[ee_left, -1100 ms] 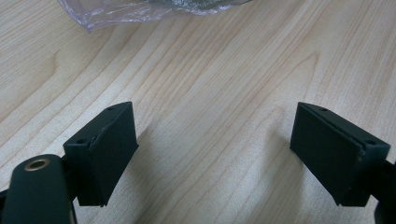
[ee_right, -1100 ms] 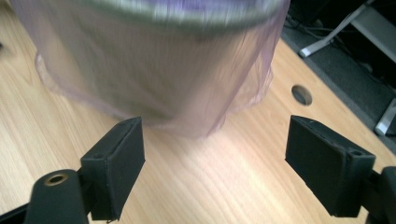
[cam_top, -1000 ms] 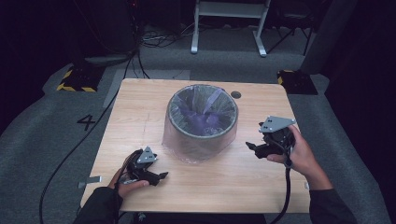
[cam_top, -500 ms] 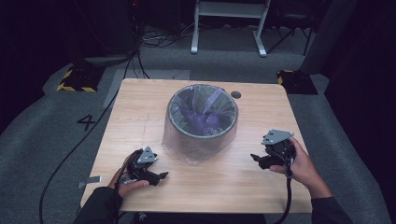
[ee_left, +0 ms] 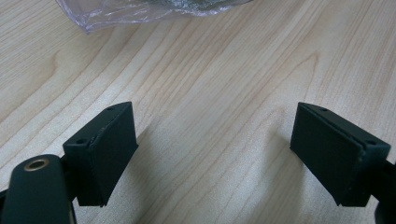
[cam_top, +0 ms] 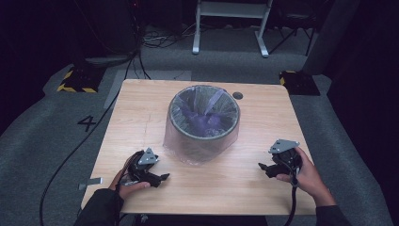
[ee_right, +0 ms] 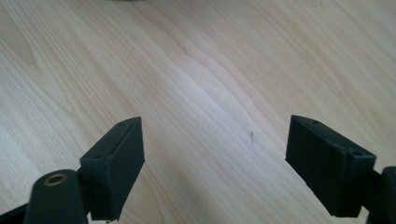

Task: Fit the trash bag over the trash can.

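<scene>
From the high view, a painted "4" (cam_top: 87, 123) is showing on the grey floor left of the bench (cam_top: 141, 108), and the bin (cam_top: 204, 113) (lined with a clear bag) is standing at the bench's middle, between and beyond the left claw (cam_top: 162, 178) and right claw (cam_top: 261, 166). In the left gripper view, the left claw (ee_left: 215, 154) is gaping wide over bare wood, the bag's edge (ee_left: 140, 11) lying ahead. In the right gripper view, the right claw (ee_right: 215, 163) is likewise standing wide, holding nothing.

The bin liner (ee_left: 149, 10) is cut off by the left gripper view's top edge, its bin hidden.
</scene>
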The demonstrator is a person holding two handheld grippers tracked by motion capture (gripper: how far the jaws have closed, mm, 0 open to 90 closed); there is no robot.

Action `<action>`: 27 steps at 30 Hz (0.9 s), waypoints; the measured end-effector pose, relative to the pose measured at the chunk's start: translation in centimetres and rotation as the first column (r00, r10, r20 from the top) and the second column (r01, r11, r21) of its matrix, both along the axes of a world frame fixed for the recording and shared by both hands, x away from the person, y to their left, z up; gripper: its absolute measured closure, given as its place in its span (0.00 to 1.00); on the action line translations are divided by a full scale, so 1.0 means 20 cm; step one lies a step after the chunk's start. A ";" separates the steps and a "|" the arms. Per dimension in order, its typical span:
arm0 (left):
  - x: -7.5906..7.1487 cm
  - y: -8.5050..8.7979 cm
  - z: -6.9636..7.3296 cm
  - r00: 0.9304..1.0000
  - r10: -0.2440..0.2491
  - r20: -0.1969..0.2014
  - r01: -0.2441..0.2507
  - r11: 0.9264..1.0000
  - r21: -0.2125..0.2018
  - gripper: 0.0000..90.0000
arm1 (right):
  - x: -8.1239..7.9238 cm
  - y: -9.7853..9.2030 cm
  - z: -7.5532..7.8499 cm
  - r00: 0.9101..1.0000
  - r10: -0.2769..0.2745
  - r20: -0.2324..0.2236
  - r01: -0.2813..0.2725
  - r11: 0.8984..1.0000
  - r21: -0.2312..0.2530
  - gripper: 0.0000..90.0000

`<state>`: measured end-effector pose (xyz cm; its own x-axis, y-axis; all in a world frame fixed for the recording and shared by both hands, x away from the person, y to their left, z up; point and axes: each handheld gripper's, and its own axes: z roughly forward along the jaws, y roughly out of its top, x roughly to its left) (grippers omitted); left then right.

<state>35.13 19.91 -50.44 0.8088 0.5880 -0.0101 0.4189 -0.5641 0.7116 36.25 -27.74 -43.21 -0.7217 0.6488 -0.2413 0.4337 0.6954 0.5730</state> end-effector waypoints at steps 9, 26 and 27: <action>0.00 0.00 0.00 1.000 0.000 0.000 0.000 1.000 0.000 0.16 | -0.03 -0.11 -0.14 0.997 -0.073 -0.031 0.073 0.997 0.023 0.22; 0.00 0.00 0.00 1.000 0.003 0.002 -0.003 1.000 0.001 0.16 | -0.15 -0.31 -0.31 0.986 -0.153 -0.068 0.165 0.961 0.223 0.22; 0.00 0.00 0.00 1.000 0.004 0.002 -0.004 1.000 0.002 0.16 | -0.16 -0.32 -0.32 0.985 -0.157 -0.069 0.169 0.957 0.237 0.22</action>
